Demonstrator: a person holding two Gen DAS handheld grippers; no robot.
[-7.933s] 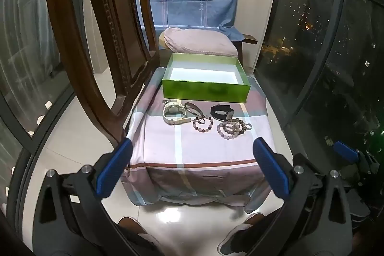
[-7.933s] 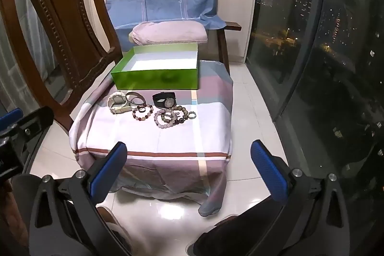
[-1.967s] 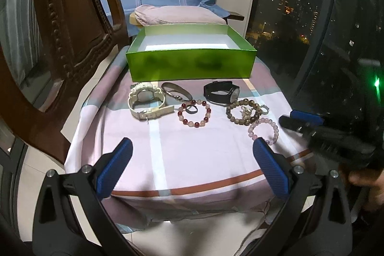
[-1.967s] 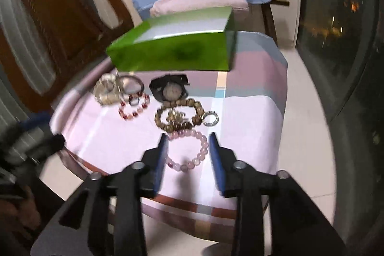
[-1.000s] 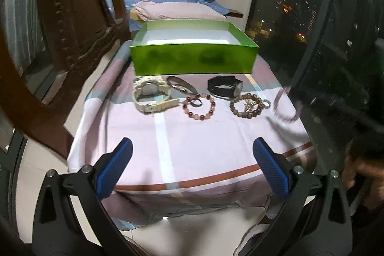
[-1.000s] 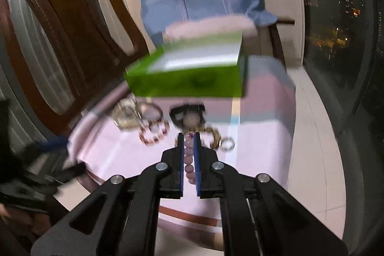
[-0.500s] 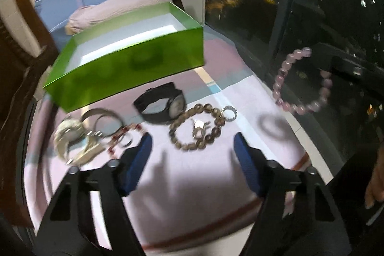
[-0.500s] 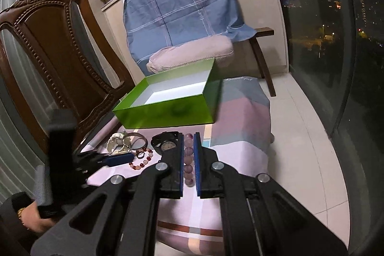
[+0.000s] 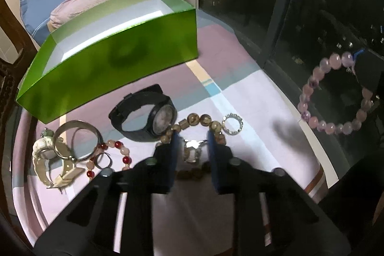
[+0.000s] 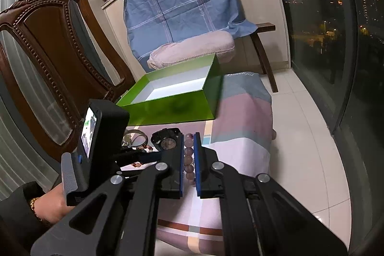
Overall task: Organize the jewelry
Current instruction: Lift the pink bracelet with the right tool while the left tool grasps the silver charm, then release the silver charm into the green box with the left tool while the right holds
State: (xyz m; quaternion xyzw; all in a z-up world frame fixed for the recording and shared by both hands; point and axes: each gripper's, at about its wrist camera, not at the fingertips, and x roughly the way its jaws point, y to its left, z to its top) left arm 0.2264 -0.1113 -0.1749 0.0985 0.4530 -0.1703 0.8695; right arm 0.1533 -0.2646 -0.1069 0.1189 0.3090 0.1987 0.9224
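Observation:
My left gripper (image 9: 192, 133) points down at the cloth-covered table (image 9: 252, 97). Its jaws are closing over the brown bead bracelet (image 9: 204, 120), with the bracelet's silver charm (image 9: 192, 152) between them; the pads do not visibly press on it. My right gripper (image 10: 189, 150) is shut on the pink bead bracelet (image 10: 188, 158), which hangs in the air at the right of the left wrist view (image 9: 330, 127). The open green box (image 9: 115, 64) stands empty behind the jewelry. On the cloth lie a black watch (image 9: 144, 112), a red bead bracelet (image 9: 115, 145), a silver bangle (image 9: 76, 138), a white watch (image 9: 45, 155) and a sparkly ring (image 9: 232, 123).
A carved wooden chair (image 10: 48, 52) stands close on the left. Behind the box is a seat with a pink cushion (image 10: 192, 49) and a blue cloth (image 10: 182, 4). Dark window glass (image 10: 336, 40) runs along the right; the table drops to tiled floor (image 10: 300, 136) there.
My left gripper has swung in and down over the jewelry and its jaws have narrowed from wide open around the brown bracelet. The right gripper keeps the pink bracelet lifted, nearly still.

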